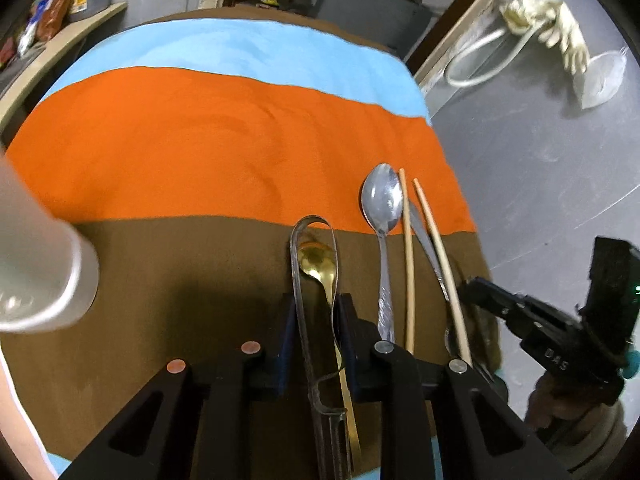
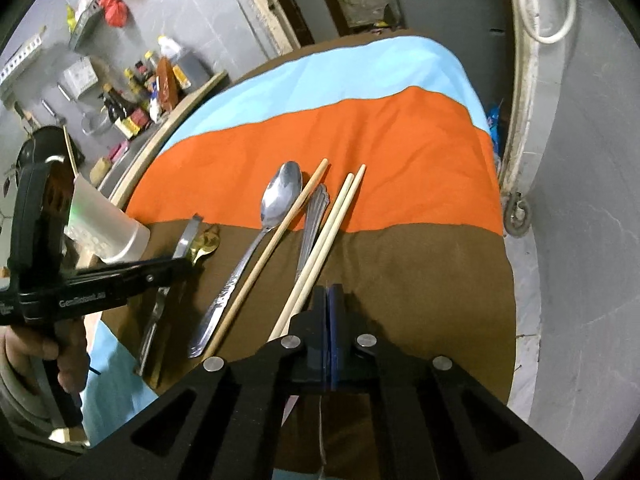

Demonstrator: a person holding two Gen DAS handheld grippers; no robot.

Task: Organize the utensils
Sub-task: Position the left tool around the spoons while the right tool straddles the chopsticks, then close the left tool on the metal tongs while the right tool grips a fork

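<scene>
In the left wrist view my left gripper (image 1: 318,304) is shut on long steel tongs (image 1: 314,240). A gold spoon (image 1: 318,258) lies inside the tongs' loop, and its handle also runs between the fingers. To the right lie a silver spoon (image 1: 382,200), a table knife (image 1: 424,232) and wooden chopsticks (image 1: 409,260). In the right wrist view my right gripper (image 2: 330,292) is shut with nothing between its pads, just right of two paired chopsticks (image 2: 336,216). A single chopstick (image 2: 280,236), the silver spoon (image 2: 280,196) and the knife (image 2: 316,208) lie further left. The left gripper (image 2: 182,262) shows there too.
A striped cloth (image 2: 400,160) of blue, orange and brown covers the table. A white cup (image 2: 108,224) stands at the left by the tongs. A shelf of bottles (image 2: 136,96) lies beyond the table's left edge. Grey floor and a hose (image 1: 480,60) are on the right.
</scene>
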